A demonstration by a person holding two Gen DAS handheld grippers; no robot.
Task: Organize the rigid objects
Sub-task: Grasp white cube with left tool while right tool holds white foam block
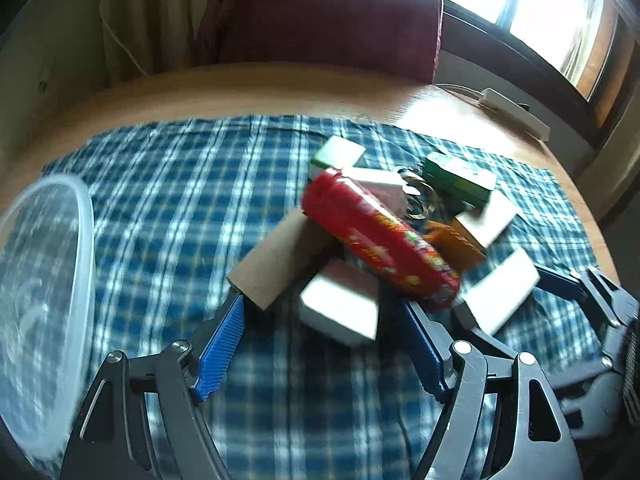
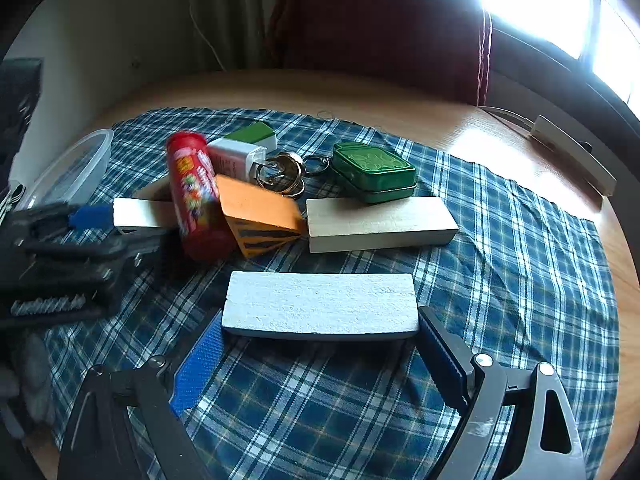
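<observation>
While the pile waits on the blue plaid cloth [image 2: 500, 240], the item in hand is a white-painted wooden block [image 2: 320, 304], lying flat at the near edge of the clutter, well clear of the green tin [image 2: 372, 170] and just in front of a second pale block [image 2: 380, 222].

Handling, by judgement: rigid, light, rough-painted top, unlikely to slip or crush. Best hold: across the two short ends.

Orientation: long axis runs left-right across the right wrist view, broad face up.

Right gripper [image 2: 320, 344]: fingers wide apart, bracketing the block's ends, at or just shy of contact; nothing clamped yet.

Left gripper [image 1: 320, 336]: fingers spread, empty, poised over a white box [image 1: 340, 308] beneath the red candy tube [image 1: 380, 236], which lies diagonally atop the heap.

Clear plastic container [image 1: 40, 300]: at far left, apparently the destination.
</observation>
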